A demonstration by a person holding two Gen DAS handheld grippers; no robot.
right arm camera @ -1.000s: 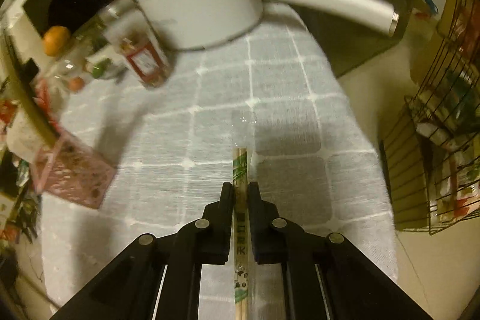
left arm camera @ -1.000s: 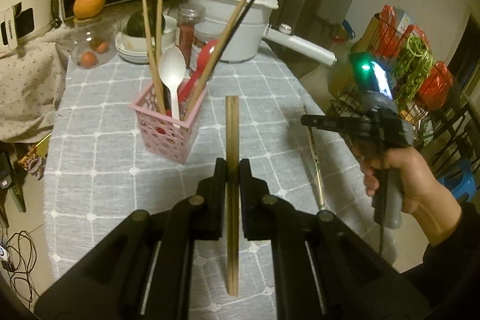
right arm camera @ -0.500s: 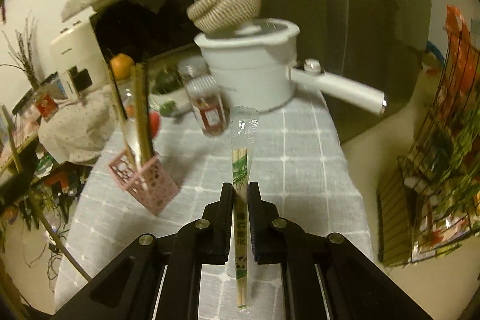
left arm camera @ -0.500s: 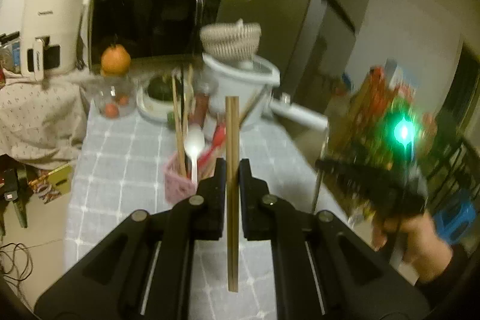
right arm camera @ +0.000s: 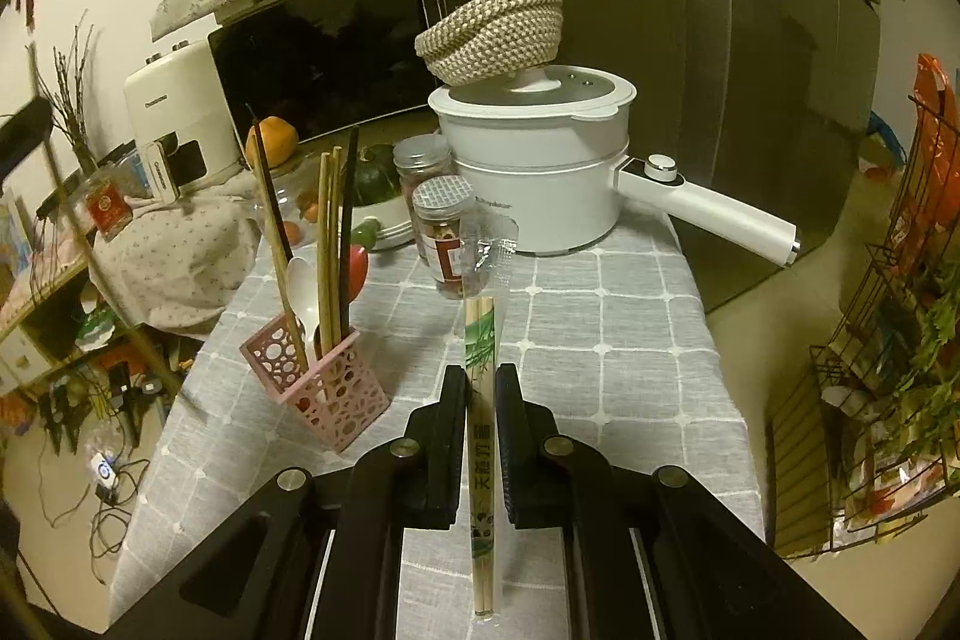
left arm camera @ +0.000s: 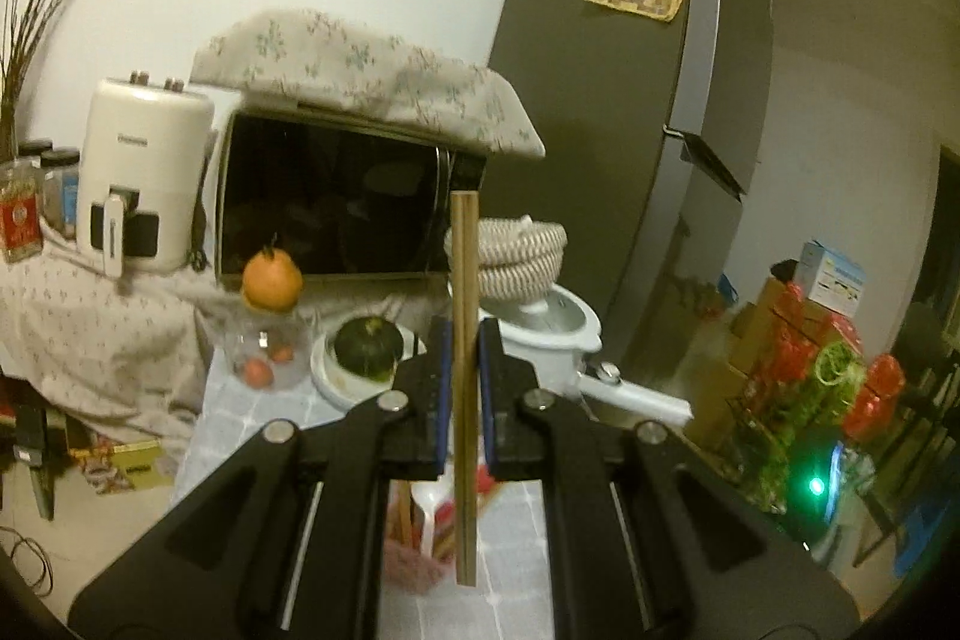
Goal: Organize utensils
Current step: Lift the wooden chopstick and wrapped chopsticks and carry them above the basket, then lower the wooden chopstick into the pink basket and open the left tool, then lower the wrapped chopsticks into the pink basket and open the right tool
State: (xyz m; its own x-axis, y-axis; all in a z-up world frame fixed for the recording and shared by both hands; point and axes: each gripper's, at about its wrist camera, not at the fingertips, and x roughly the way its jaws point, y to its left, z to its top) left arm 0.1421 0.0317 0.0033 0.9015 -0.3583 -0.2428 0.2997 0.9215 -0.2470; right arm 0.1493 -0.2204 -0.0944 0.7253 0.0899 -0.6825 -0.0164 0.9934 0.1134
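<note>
Both grippers hold chopsticks above the table.

The left gripper (left arm camera: 463, 388) is clamped on a bare wooden chopstick (left arm camera: 464, 316), held upright in the air over the pink basket (left arm camera: 414, 556). The right gripper (right arm camera: 480, 418) is clamped on a wrapped pair of chopsticks (right arm camera: 482, 400), raised above the checked tablecloth (right arm camera: 600, 370). The basket (right arm camera: 318, 388) stands to their left, already holding chopsticks and a white spoon (right arm camera: 303, 289), near the white pot (right arm camera: 534, 172).

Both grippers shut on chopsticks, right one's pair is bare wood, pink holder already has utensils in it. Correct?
Not quite. The right gripper holds wrapped chopsticks, sealed in a printed clear sleeve, per the right wrist view. The left gripper holds the bare wooden chopsticks. The pink holder does hold utensils.
</note>
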